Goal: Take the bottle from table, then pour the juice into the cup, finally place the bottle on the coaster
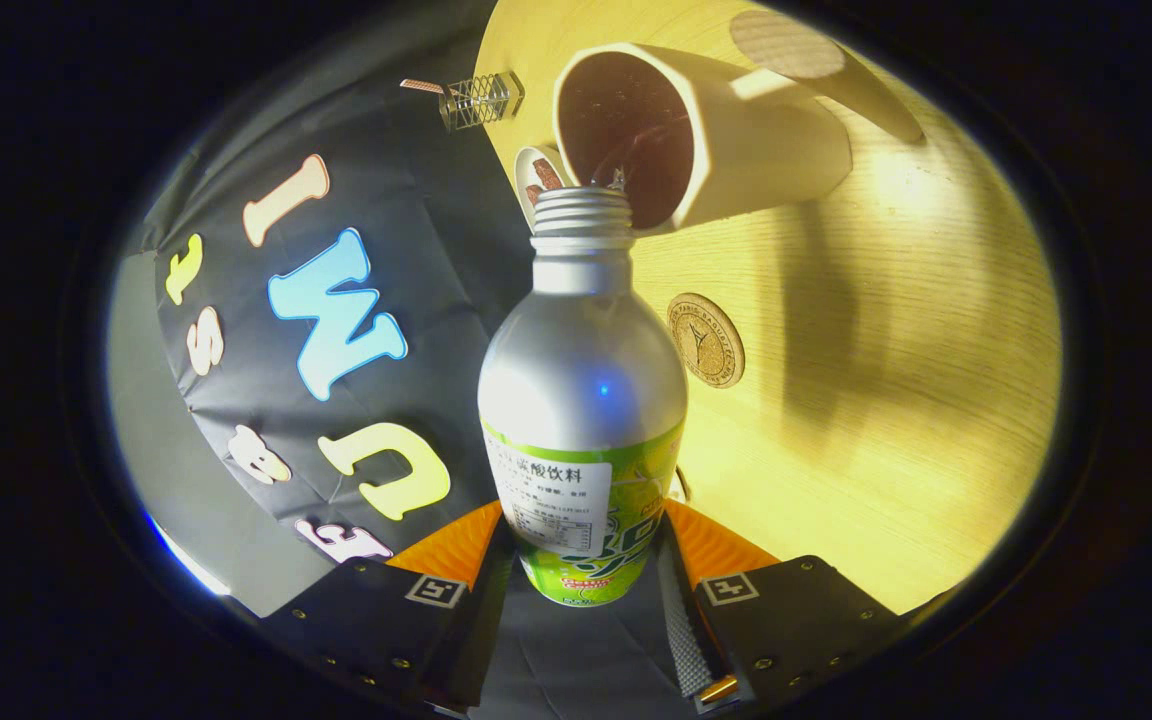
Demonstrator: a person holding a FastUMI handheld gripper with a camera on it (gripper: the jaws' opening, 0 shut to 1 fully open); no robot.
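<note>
The gripper (pixel 584 570) is sitting nearest, its two fingers pressing on either side of a silver aluminium bottle (pixel 581 400) at the green label band, clenched around it. The bottle is running straight ahead from between the fingers toward 12 o'clock, cap off, its threaded neck (pixel 582 225) ending just at the rim of a cream cup (pixel 716 150). The cup's dark inside is facing the neck; whether the two are touching cannot be told. A small white object with a brown pattern (pixel 538 175) is peeking out beside the neck at about 11 o'clock. At 2 o'clock from the bottle's shoulder, a round cork coaster (pixel 705 339) is lying on the wooden table (pixel 896 400), apart from both bottle and cup, with bare tabletop lying open around it out to 3 o'clock. The table's edge is running from the cup down behind the bottle. Beyond that edge, at 11 o'clock, a small wire-frame object (pixel 481 98) is standing.
</note>
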